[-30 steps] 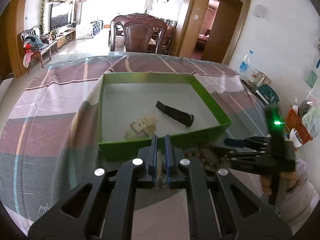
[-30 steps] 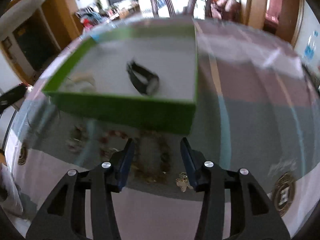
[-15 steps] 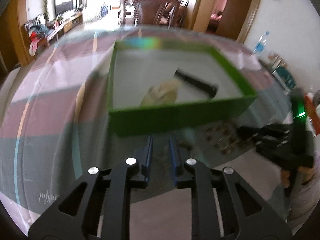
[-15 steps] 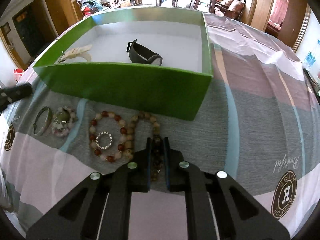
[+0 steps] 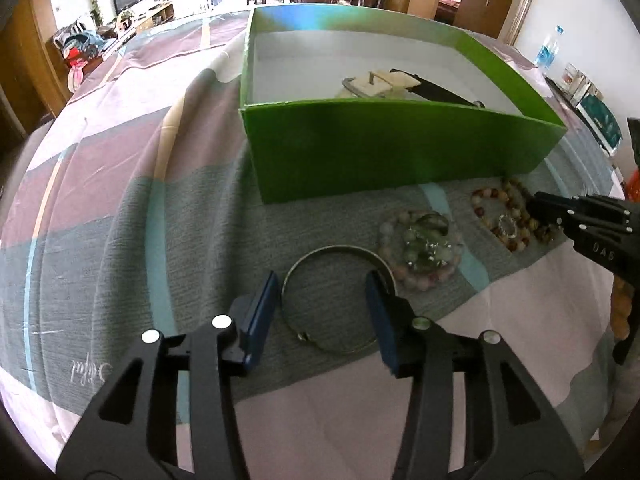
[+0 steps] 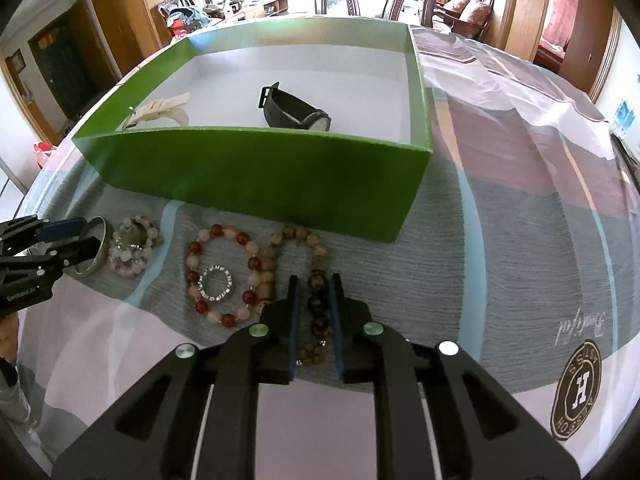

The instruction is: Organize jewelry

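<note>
Left tongs (image 5: 322, 300) spread wide, straddling the metal bangle (image 5: 338, 298) flat on the worktop, nothing gripped. Right tongs (image 6: 314, 300) narrowed around the wooden bead strand (image 6: 318, 300) before the green box (image 6: 256, 168); contact uncertain. Risk: thin bangle may slip when squeezed.

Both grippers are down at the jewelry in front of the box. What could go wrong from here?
1. The right gripper pinches one side of the brown bead bracelet; the rest may dangle and catch the green box wall.
2. The left gripper straddles the silver bangle; closing on the thin hoop could flip it into the pale bead bracelet.
</note>
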`<state>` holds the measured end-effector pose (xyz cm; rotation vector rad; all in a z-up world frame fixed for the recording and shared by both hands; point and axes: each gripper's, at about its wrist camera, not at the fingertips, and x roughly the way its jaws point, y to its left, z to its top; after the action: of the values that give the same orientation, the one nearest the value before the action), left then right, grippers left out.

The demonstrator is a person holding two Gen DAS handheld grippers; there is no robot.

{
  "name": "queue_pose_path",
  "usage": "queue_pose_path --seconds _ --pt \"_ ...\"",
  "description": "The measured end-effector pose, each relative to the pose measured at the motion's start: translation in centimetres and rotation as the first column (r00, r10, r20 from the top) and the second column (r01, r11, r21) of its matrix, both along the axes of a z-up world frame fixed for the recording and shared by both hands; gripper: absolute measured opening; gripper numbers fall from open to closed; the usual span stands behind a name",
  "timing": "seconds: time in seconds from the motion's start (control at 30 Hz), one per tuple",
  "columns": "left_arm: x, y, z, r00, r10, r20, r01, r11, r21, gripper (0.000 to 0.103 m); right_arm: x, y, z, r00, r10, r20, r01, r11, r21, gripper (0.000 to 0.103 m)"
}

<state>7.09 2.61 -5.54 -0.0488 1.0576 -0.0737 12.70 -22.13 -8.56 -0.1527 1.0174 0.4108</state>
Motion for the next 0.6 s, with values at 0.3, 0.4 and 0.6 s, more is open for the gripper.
queue_pose_path --seconds 0.3,0.4,0.6 --pt "1.4 -0.4 -0.1 0.999 -0.029 0.024 0.027 0.997 0.078 0.015 0.2 0.1 -0.1 1.0 -0.005 0.018 0.004 1.0 0.007 0.015" --pt "1.2 -0.8 0.0 0.999 -0.05 0.023 0.048 0.996 0.08 0.004 -0.3 0.6 -0.1 0.999 0.014 0.046 -0.013 1.0 -0.029 0.011" --pt "0.4 -1.1 1.0 0.997 -0.054 0.049 0.051 0.997 0.063 0.003 -1.5 0.9 0.8 0.997 0.038 0.068 -0.037 0.999 -0.016 0.011"
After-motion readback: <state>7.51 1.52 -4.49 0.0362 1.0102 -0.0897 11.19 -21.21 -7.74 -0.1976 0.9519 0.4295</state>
